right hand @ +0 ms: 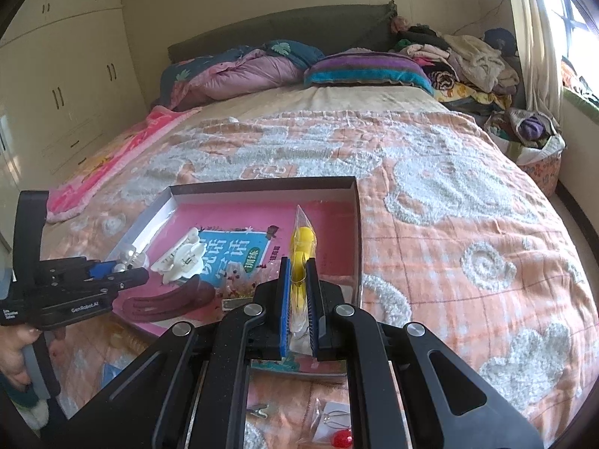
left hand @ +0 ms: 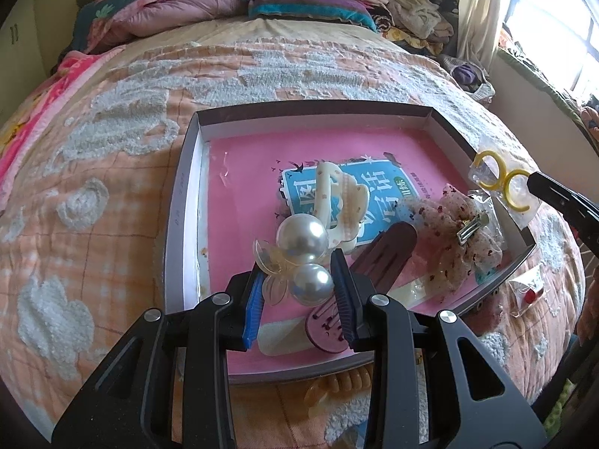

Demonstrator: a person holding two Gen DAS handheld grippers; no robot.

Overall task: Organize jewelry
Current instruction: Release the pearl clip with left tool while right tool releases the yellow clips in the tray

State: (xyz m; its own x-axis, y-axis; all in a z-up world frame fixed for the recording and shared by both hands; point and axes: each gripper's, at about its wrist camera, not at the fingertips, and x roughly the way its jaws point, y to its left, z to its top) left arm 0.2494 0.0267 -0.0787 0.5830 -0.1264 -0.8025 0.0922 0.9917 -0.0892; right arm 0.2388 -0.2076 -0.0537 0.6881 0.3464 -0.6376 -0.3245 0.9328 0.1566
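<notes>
Pearl-beaded, the translucent hair clip sits clamped between the left gripper fingers above the pink-lined shallow box on the bed. The right gripper pinches a clear bag of yellow hoop earrings over the box's right edge.

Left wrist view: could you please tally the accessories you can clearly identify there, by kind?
Hair clips: 5 (pearl clip, cream claw clip, maroon clip, lace bow clip, amber claw clip)
Bagged earring pairs: 2 (yellow hoops, red earrings)
Total: 7
</notes>
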